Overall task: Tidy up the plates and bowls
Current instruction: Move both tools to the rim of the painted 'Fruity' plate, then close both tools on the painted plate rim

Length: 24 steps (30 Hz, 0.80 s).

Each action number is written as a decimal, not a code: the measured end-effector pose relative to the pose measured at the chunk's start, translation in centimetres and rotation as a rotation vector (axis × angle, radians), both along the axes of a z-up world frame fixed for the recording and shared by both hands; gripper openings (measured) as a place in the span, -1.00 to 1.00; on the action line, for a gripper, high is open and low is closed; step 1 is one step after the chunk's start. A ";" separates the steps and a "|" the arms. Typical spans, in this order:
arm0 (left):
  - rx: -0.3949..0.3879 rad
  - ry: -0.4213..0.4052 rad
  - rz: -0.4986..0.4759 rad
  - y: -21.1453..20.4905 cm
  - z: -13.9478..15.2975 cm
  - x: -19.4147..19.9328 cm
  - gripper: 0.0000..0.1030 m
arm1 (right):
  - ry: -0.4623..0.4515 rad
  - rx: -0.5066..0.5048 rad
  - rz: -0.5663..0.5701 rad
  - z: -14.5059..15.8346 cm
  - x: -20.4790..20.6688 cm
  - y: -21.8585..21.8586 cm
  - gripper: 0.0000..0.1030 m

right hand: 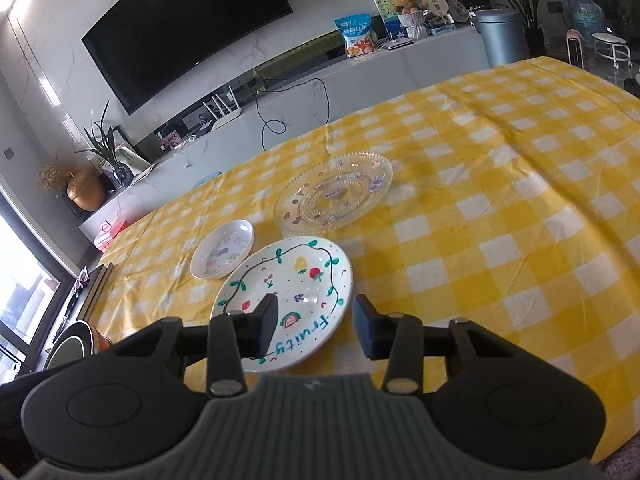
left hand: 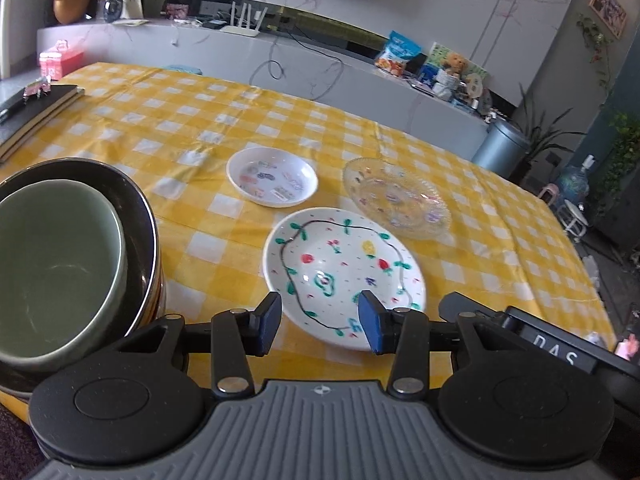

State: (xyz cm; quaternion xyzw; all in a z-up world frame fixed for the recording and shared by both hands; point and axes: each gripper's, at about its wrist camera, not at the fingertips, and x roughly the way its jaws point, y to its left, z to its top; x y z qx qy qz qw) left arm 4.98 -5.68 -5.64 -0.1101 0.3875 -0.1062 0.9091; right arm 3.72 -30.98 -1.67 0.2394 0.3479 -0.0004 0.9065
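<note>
"Fruity" lettering on painted plate (right hand: 288,300)

This is the living and dining area of a home. A table (right hand: 500,208) under a yellow and white checked cloth stands before a long, low white cabinet (right hand: 360,76), and a big dark television (right hand: 184,24) hangs on the marble-look wall above it. On the cabinet sit a router (left hand: 242,20) with upright aerials, a snack bag (right hand: 357,36), a teddy bear (right hand: 405,1), a gold vase (right hand: 85,189) and potted plants. A metal bin (right hand: 505,36), a water bottle (right hand: 585,12) and a small stool (right hand: 612,46) stand on the floor to the right. A framed picture (left hand: 608,8) hangs on the wall, and a window (right hand: 24,292) lets in daylight at the left.
</note>
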 end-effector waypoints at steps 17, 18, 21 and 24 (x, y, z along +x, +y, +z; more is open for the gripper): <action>0.137 -0.039 0.140 -2.2 -3.1 3.8 -0.14 | 0.027 0.027 0.037 -4.1 5.6 -1.7 -0.52; 0.129 -0.030 0.142 -2.2 -3.3 4.0 -0.14 | 0.028 0.030 0.037 -4.2 5.9 -1.8 -0.52; 0.111 -0.016 0.144 -2.1 -3.9 4.4 -0.14 | 0.027 0.044 0.037 -4.8 6.7 -2.2 -0.53; 0.092 -0.020 0.146 -2.0 -4.0 4.4 -0.14 | 0.024 0.052 0.035 -5.2 7.2 -2.4 -0.58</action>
